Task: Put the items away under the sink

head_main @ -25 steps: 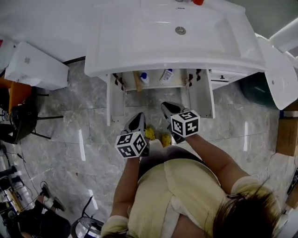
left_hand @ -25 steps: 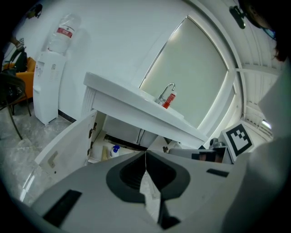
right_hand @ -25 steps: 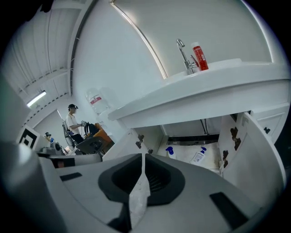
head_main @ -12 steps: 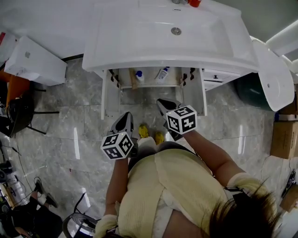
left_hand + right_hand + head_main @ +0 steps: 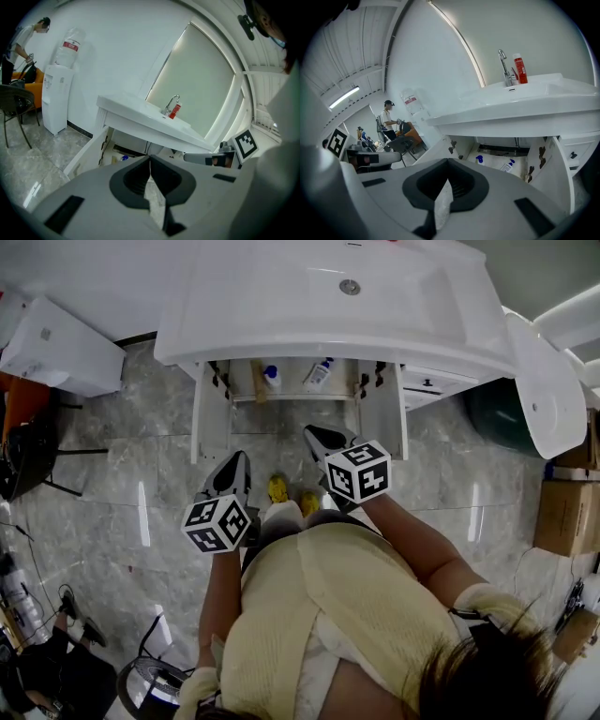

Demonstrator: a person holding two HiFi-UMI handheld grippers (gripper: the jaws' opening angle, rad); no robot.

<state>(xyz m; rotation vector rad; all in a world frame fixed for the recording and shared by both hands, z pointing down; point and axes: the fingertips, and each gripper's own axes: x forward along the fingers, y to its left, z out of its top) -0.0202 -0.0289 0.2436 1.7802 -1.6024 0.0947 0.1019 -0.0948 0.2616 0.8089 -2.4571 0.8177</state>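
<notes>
- Your left gripper (image 5: pixel 150 158) has its jaws closed, tip against tip, and there is nothing between them.
- Your right gripper (image 5: pixel 447 161) is in the same state: the jaws are pressed together and they hold nothing.
- In the head view you hold both grippers low in front of your body, above the marble floor (image 5: pixel 112 484). The left one is a little nearer to you than the right one.
- Both point toward the cabinet (image 5: pixel 292 388) under the white sink (image 5: pixel 281 306). The left door (image 5: pixel 211 413) and the right door (image 5: pixel 382 409) stand open.
- Two bottles with blue caps are inside the cabinet: the left bottle (image 5: pixel 480 160), and near it the right bottle (image 5: pixel 508 165), which is tilted.
- A brown stick-like thing (image 5: pixel 258 382) leans in the left part of the cabinet; I cannot tell what it is.
- At the back edge of the sink a red bottle (image 5: pixel 519 68) stands just beside the faucet (image 5: pixel 503 65).
- Your yellow shoes (image 5: pixel 278 488) are on the floor between the two grippers.
- A water dispenser (image 5: pixel 58 93) stands against the wall, well apart from the sink.
</notes>
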